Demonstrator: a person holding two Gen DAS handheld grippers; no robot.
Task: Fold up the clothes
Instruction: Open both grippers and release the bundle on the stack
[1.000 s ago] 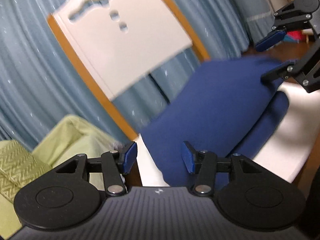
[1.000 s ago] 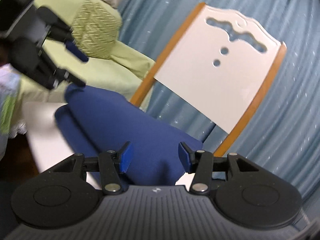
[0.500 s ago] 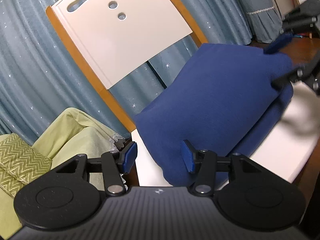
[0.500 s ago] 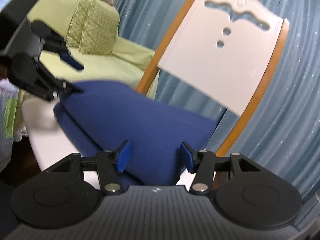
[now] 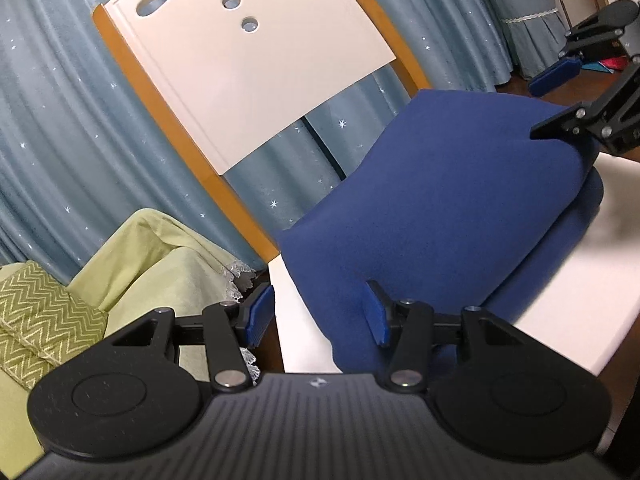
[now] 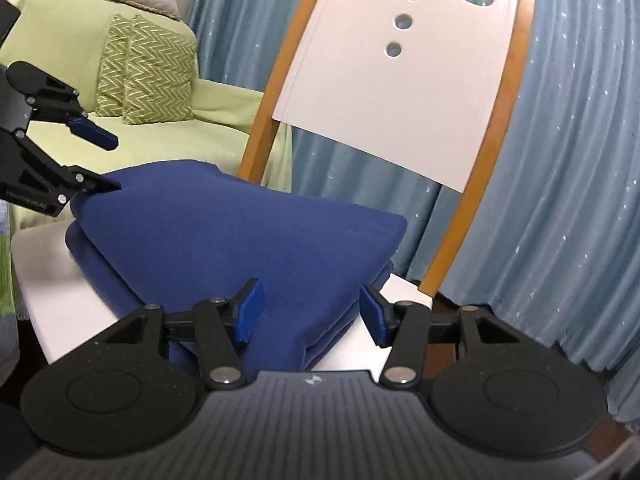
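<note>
your blue garment (image 5: 440, 208) lies folded in a thick stack on the white chair seat (image 5: 560, 312), with the white chair back (image 5: 248, 64) rising behind it at about 11 o'clock in the left wrist view. it reads as soft, fairly heavy knit: the top layer domes up and the edges round over rather than crease, so expect it to sag and slide off itself if you lift one corner alone. judged from that, take it at the two near corners, pinching all layers together, low at the fold.

your left gripper (image 5: 316, 318) stands part open, its right pad against the near corner of the cloth and its left pad clear over the seat edge, so nothing is clamped. your right gripper (image 6: 310, 314) also stands part open, its jaws having just drawn in a little, with the near folded corner of the garment (image 6: 240, 248) between the pads but not visibly pressed.

the sofa (image 6: 160, 132) with zigzag cushions (image 6: 148, 72) sits at 10 o'clock in the right wrist view.

hard to tell: how many layers are in the stack, what garment it is, and whether the lower layer at 3 o'clock in the left view is a sleeve or a hem. the gripper bodies hide the seat's front edge.
</note>
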